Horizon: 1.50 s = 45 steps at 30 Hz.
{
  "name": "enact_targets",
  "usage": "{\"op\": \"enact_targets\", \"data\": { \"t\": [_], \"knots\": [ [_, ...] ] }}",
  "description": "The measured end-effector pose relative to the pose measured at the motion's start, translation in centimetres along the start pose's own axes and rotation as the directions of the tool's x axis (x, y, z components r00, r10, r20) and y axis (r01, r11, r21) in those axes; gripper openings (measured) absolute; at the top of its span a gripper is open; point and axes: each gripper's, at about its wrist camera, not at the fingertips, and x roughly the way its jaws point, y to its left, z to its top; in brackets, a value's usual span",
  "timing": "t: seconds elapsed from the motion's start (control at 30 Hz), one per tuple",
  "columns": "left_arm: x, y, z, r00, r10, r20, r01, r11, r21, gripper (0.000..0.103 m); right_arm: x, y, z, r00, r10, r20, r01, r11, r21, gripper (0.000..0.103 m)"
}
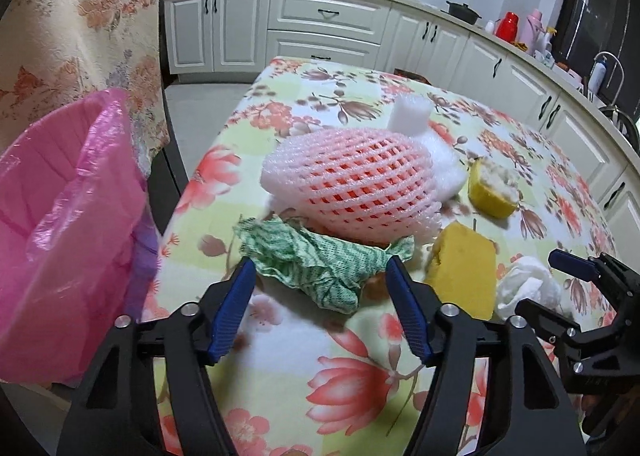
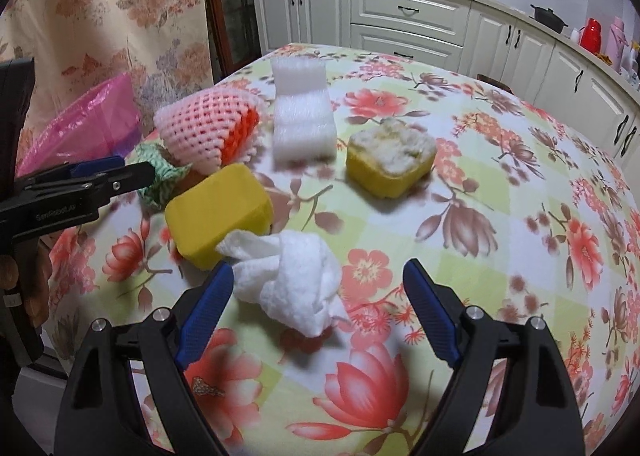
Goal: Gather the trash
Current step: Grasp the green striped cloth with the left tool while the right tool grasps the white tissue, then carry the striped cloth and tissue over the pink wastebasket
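Observation:
My left gripper (image 1: 320,270) is open, its jaws on either side of a crumpled green-and-white cloth (image 1: 316,260) on the floral table. Behind the cloth lies a pink foam fruit net (image 1: 352,179), with white foam (image 1: 412,115) beyond it. My right gripper (image 2: 318,276) is open around a crumpled white tissue (image 2: 292,280). A yellow block (image 2: 220,207) lies just behind the tissue and a second yellow piece with white filling (image 2: 390,159) lies farther back. A bin with a pink bag (image 1: 60,240) stands off the table's left edge.
The floral tablecloth (image 2: 500,215) covers the table. White foam (image 2: 302,111) and the pink net (image 2: 204,127) lie at the far left in the right wrist view. Kitchen cabinets (image 1: 320,27) and a stove with pots stand behind. A floral curtain (image 1: 80,15) hangs left.

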Motion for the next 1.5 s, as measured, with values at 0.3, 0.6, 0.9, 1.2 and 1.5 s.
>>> {"op": "enact_targets", "data": {
  "t": [0.3, 0.6, 0.9, 1.2, 1.5],
  "knots": [
    [1.2, -0.9, 0.1, 0.999, 0.008, -0.037, -0.007, 0.999, 0.041, 0.04, 0.8, 0.1, -0.2, 0.999, 0.013, -0.036, -0.013, 1.0, -0.008, 0.041],
    [-0.5, -0.9, 0.1, 1.0, 0.002, -0.007, -0.002, 0.999, 0.035, 0.037, -0.2, -0.8, 0.2, 1.0, 0.018, -0.008, -0.018, 1.0, 0.009, 0.03],
    [-5.8, -0.5, 1.3, 0.995, 0.001, 0.102, -0.003, 1.0, 0.027, 0.037, -3.4, -2.0, 2.2, 0.998, -0.001, 0.07, -0.001, 1.0, 0.026, 0.03],
    [-11.1, 1.4, 3.0, 0.975, 0.034, 0.221, -0.035, 0.999, 0.002, 0.037, -6.3, -1.1, 5.7, 0.988, 0.012, 0.156, -0.011, 1.0, -0.008, 0.03],
    [-14.8, 5.3, 3.5, 0.952, 0.106, 0.288, -0.093, 0.994, -0.059, 0.037, -7.1, 2.5, 9.4, 0.977, 0.062, 0.205, -0.048, 0.996, -0.072, 0.03]
  ]
}}
